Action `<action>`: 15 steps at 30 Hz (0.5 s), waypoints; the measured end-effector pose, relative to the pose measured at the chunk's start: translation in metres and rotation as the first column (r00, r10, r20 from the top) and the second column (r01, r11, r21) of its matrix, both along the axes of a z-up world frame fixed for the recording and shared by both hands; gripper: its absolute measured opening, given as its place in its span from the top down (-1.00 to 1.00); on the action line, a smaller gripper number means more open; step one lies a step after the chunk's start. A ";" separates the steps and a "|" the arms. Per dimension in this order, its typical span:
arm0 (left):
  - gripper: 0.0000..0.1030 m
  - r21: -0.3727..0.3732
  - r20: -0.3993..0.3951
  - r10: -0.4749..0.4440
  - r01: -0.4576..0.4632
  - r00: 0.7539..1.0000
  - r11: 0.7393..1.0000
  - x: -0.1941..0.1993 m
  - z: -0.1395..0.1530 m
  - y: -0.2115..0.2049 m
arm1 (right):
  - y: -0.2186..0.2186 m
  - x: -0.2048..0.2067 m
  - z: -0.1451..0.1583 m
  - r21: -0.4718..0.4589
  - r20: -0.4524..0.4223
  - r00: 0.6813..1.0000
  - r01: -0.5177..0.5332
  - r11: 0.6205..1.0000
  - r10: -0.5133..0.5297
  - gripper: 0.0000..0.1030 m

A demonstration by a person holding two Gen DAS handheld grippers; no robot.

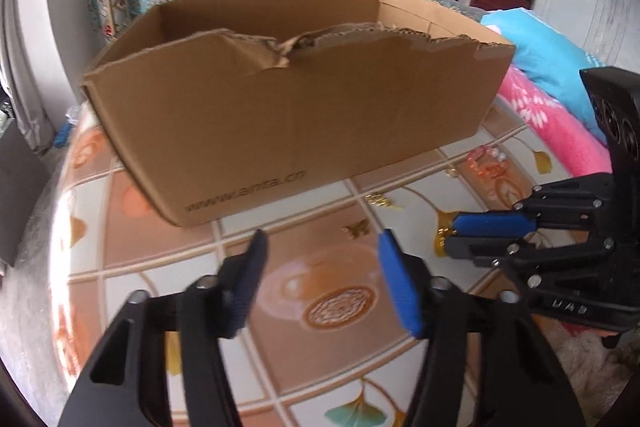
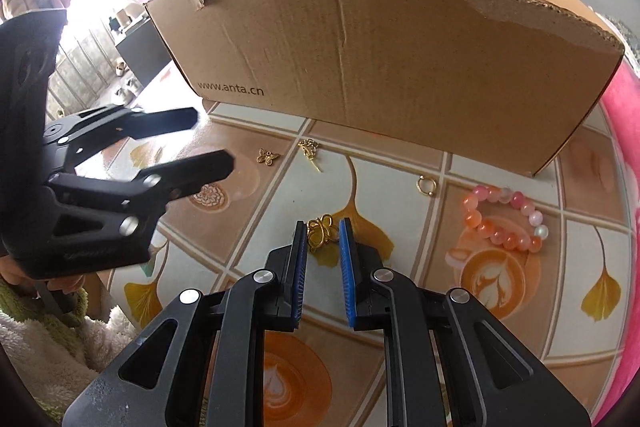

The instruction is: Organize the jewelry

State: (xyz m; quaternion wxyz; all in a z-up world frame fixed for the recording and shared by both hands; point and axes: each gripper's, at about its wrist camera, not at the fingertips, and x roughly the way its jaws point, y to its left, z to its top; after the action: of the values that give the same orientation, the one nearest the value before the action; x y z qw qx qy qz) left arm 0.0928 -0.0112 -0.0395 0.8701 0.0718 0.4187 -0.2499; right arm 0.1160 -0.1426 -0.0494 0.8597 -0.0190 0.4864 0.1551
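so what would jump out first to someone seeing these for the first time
The big cardboard box with its torn top edge fills the back of the table. In front of it, on the patterned tablecloth, small gold pieces lie scattered and a pink bead bracelet sits to the right. The right gripper has its pads around a gold knot-shaped piece, while the left gripper hangs open and empty.

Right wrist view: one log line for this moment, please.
right gripper: shut on gold ornament | left gripper: open, empty | cardboard box: behind
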 end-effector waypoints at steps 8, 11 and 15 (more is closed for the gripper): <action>0.58 -0.025 -0.061 -0.057 0.056 0.997 0.998 0.008 -0.008 -0.019 | -0.001 0.000 -0.002 0.019 0.004 1.000 0.018 1.000 -0.019 0.73; 0.63 -0.021 -0.067 -0.058 0.056 0.996 0.998 0.011 -0.010 -0.022 | -0.003 -0.002 -0.001 0.023 0.005 1.000 0.025 0.999 -0.025 0.73; 0.65 -0.015 -0.068 -0.054 0.053 0.996 0.998 0.013 -0.009 -0.024 | -0.006 -0.004 0.000 0.026 0.006 1.000 0.027 0.999 -0.027 0.73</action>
State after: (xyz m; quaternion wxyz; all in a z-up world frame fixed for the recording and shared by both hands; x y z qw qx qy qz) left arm 0.1062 -0.0352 -0.0486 0.8488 0.0686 0.4443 -0.2783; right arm 0.1123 -0.1486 -0.0491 0.8634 -0.0019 0.4817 0.1497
